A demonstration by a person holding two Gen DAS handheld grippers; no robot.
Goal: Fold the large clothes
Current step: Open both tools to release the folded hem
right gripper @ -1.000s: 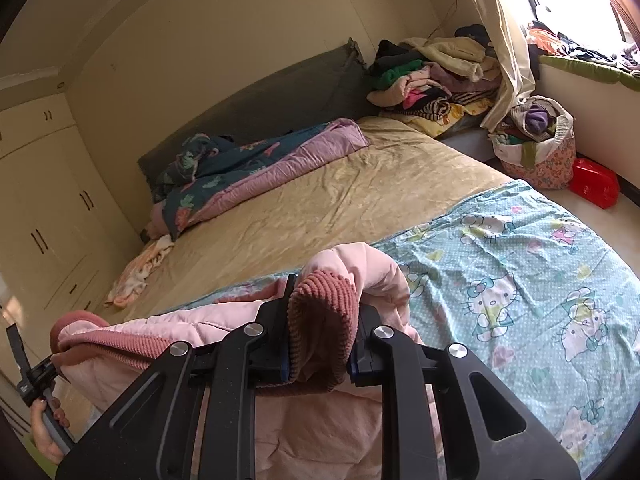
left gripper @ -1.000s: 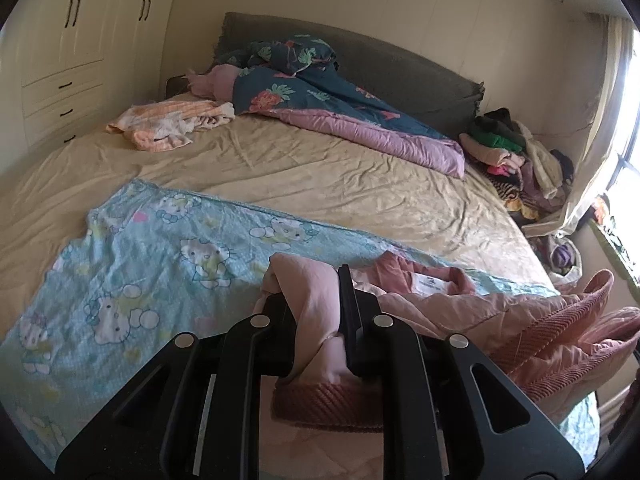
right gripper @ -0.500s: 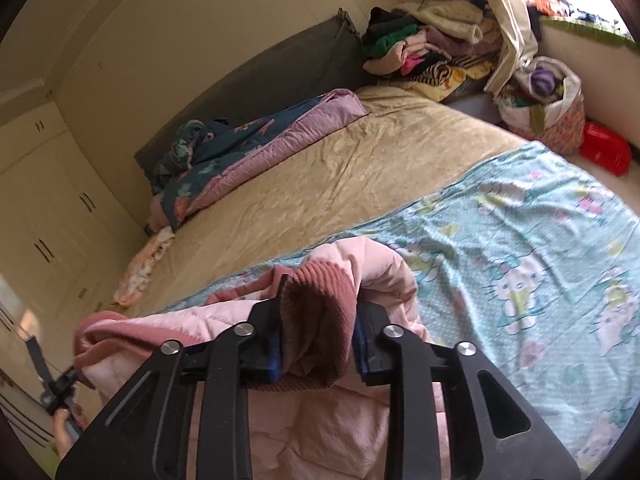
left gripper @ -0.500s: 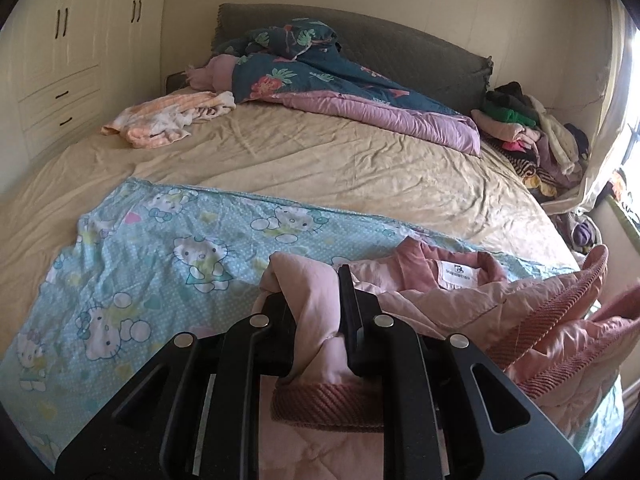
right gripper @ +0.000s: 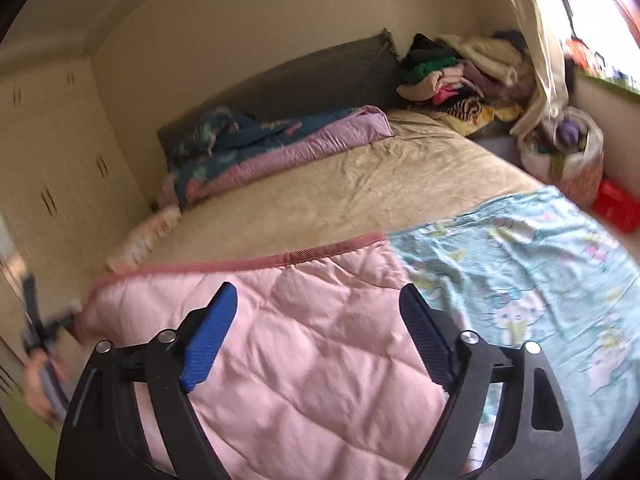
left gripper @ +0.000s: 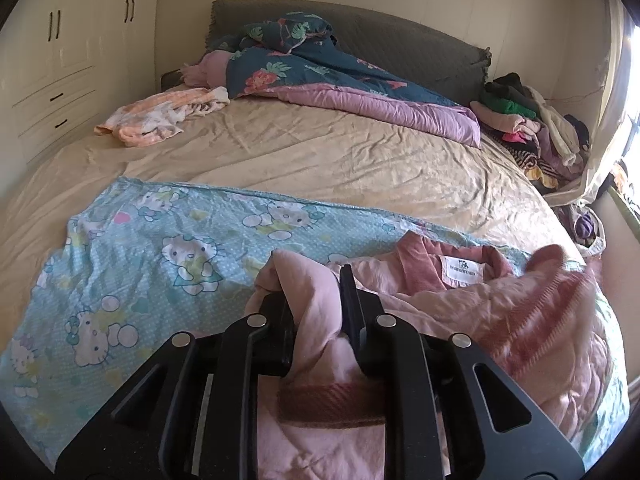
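Observation:
A pink quilted jacket [left gripper: 500, 320] with a darker ribbed trim lies on the blue cartoon-cat sheet [left gripper: 160, 256] at the near side of the bed. My left gripper [left gripper: 312, 300] is shut on a fold of the jacket near its hem. Its collar label shows to the right. In the right wrist view the jacket [right gripper: 304, 344] lies spread flat under my right gripper [right gripper: 318, 302], which is open and empty, its blue pads wide apart above the fabric. The left gripper [right gripper: 44, 332] shows blurred at the far left of that view.
A tan sheet [left gripper: 320, 152] covers the bed. A teal and purple duvet [left gripper: 320, 76] lies by the grey headboard. A peach garment [left gripper: 160, 116] lies at the far left. A clothes pile [left gripper: 528, 124], a bag [right gripper: 568, 152] and a red box [right gripper: 616, 204] are on the right. Wardrobes [left gripper: 60, 60] stand left.
My right gripper has opened and let go of the jacket's ribbed edge. The jacket now lies flat beneath it. My left gripper keeps its hold and has moved lower.

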